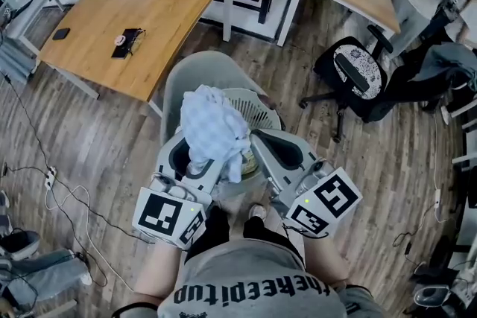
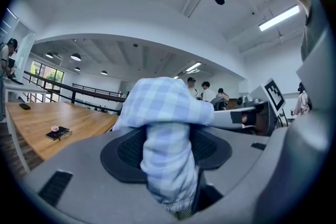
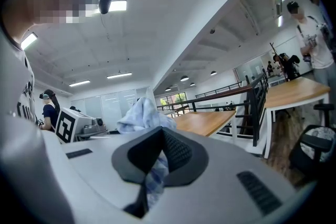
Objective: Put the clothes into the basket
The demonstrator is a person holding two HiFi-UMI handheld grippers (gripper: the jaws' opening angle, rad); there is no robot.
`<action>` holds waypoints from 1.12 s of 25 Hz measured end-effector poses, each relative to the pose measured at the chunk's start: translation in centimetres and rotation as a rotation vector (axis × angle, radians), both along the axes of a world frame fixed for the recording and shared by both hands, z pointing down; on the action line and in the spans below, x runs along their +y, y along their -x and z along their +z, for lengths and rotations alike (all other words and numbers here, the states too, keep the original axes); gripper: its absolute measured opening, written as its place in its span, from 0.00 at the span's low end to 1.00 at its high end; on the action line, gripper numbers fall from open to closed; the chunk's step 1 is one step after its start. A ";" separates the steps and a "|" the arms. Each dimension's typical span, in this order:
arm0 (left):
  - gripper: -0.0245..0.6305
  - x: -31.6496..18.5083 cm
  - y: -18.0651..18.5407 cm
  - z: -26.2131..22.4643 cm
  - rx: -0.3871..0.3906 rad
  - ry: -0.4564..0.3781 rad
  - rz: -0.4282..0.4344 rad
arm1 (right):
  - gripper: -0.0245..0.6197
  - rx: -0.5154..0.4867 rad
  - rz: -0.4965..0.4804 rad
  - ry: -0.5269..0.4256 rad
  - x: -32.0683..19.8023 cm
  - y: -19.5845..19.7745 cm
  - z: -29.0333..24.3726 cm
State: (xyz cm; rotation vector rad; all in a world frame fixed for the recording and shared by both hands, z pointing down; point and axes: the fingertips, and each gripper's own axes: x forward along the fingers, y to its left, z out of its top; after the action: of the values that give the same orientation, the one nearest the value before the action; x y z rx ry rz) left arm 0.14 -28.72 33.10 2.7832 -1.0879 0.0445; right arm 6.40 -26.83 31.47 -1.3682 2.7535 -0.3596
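Wood-plank floor [image 1: 97, 138] lies below us. Our left gripper [image 1: 190, 156] clamps a thick bunch of the checked cloth [image 1: 212, 123], jaws fairly wide; our right gripper [image 1: 270, 149] pinches a thin fold. The white basket [image 1: 257, 106] sits just beyond both claws, under the cloth.

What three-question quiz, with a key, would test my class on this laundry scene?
1. True or false: only the right gripper grips the light blue cloth.
2. In the head view, what shows just beyond the cloth? A) a white basket B) a cardboard box C) a suitcase
3. Short answer: what pattern does the cloth have?

Key: 1 false, the left gripper is shut on it too; 2 A; 3 checked.
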 end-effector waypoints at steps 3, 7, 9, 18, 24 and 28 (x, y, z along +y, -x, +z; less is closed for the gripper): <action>0.40 -0.8 0.4 0.1 0.005 0.003 0.021 | 0.05 0.005 0.021 0.006 -0.7 0.4 0.2; 0.40 -1.8 0.7 0.2 0.010 0.010 0.057 | 0.05 0.012 0.057 0.011 -1.5 0.8 0.2; 0.40 -2.3 0.7 0.3 0.013 0.012 0.075 | 0.05 0.013 0.076 0.013 -1.9 0.9 0.2; 0.40 -4.5 0.8 0.4 0.019 0.014 0.159 | 0.05 0.016 0.165 0.015 -3.3 1.2 0.4; 0.40 -5.9 0.3 0.3 0.028 0.014 0.215 | 0.05 0.022 0.223 0.017 -4.3 0.9 0.3; 0.40 -6.6 0.0 0.4 0.032 0.014 0.245 | 0.05 0.024 0.252 0.018 -4.8 0.7 0.4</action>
State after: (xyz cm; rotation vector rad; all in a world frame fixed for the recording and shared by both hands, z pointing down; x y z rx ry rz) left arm 0.14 -35.29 33.50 2.8769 -0.7318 0.0345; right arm 5.68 -31.62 31.87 -1.7091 2.5571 -0.3556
